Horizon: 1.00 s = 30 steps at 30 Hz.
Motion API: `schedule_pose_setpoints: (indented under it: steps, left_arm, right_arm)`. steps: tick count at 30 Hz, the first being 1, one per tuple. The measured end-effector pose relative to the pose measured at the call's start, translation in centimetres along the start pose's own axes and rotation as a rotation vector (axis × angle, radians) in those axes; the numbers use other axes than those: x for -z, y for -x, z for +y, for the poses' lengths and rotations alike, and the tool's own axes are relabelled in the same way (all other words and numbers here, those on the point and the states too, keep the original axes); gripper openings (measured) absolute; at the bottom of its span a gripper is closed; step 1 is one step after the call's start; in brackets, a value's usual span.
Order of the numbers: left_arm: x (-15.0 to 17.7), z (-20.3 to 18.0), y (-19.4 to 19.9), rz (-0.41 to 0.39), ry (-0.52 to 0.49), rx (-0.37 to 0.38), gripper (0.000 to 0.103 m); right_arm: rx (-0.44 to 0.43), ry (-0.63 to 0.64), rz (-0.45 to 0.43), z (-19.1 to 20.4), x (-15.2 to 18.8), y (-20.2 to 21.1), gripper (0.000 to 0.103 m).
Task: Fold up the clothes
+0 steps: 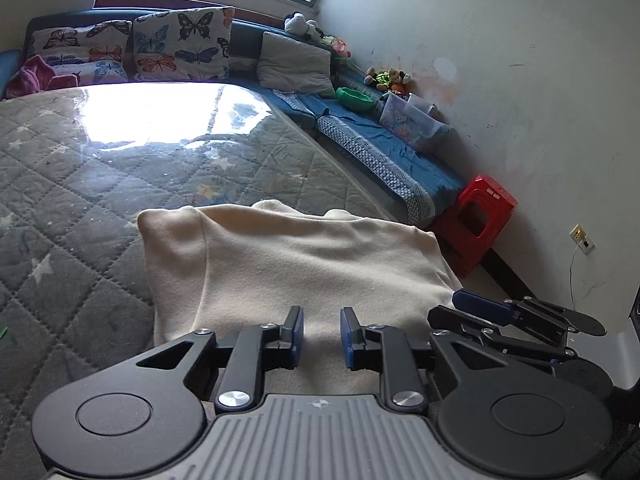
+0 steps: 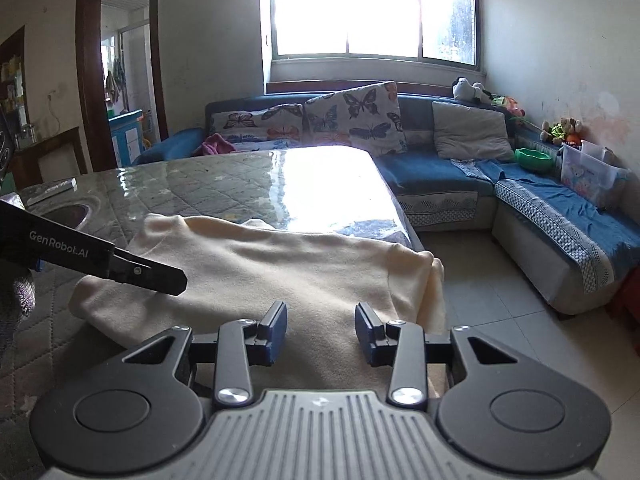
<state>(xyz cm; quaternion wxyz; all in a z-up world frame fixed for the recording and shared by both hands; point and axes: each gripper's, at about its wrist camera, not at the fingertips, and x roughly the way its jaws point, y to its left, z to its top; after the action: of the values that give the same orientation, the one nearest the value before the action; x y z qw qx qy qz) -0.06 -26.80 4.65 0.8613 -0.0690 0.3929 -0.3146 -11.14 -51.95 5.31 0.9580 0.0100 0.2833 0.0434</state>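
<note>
A cream garment (image 1: 300, 256) (image 2: 280, 264) lies folded on the table's quilted grey cover (image 1: 80, 184) (image 2: 200, 184), with its right side drooping over the table edge. My left gripper (image 1: 321, 316) hovers over the garment's near part, jaws apart, with only the cloth below showing in the gap. My right gripper (image 2: 321, 312) stands open the same way over the near right part of the garment. In the left wrist view the right gripper (image 1: 444, 305) shows at the garment's right edge. The right wrist view catches the left gripper (image 2: 172, 280) side-on above the garment's left part.
A blue corner sofa (image 2: 440, 172) with butterfly cushions (image 1: 180, 44) and a grey cushion (image 2: 468, 132) wraps the far and right sides. A red stool (image 1: 476, 220), green bowl (image 2: 534, 159) and clear box (image 2: 588, 176) sit right. Tiled floor (image 2: 480, 280) lies beside the table.
</note>
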Motion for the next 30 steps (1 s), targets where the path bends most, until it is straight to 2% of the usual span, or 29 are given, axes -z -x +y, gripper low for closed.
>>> schedule_pose_setpoints:
  steps: [3, 5, 12, 14, 17, 20, 22, 26, 30]
  left_arm:
    - [0.4, 0.0, 0.1, 0.011, -0.002, -0.013, 0.026]
    - [0.7, -0.1, 0.5, 0.010, -0.006, -0.015, 0.040]
    - [1.4, -0.5, 1.9, -0.008, -0.043, -0.036, 0.052]
    - [1.7, -0.4, 2.3, -0.011, -0.047, -0.042, 0.057]
    - [2.0, -0.2, 3.0, -0.023, -0.046, -0.051, 0.061]
    - [2.4, 0.0, 3.8, -0.044, -0.051, -0.065, 0.072]
    - [2.6, 0.2, 4.4, -0.056, -0.051, -0.063, 0.074]
    - [3.3, 0.5, 5.4, -0.083, -0.058, -0.068, 0.085]
    - [3.9, 1.0, 6.2, -0.103, -0.059, -0.085, 0.091]
  right_arm:
    - [0.003, 0.000, 0.023, 0.1, 0.7, -0.4, 0.045]
    - [0.006, 0.001, 0.027, 0.3, 0.9, -0.3, 0.047]
    - [0.027, -0.007, -0.003, 1.0, 0.9, 0.9, 0.069]
    - [0.033, -0.011, -0.004, 1.1, 1.0, 1.2, 0.070]
    - [0.050, -0.019, -0.007, 1.6, 1.2, 1.6, 0.084]
    - [0.065, -0.006, -0.012, 2.3, 1.3, 2.0, 0.086]
    - [0.070, -0.010, -0.016, 2.7, 1.4, 2.2, 0.091]
    - [0.080, -0.029, -0.026, 3.5, 1.6, 2.6, 0.101]
    - [0.107, -0.029, -0.028, 4.3, 2.1, 2.8, 0.103]
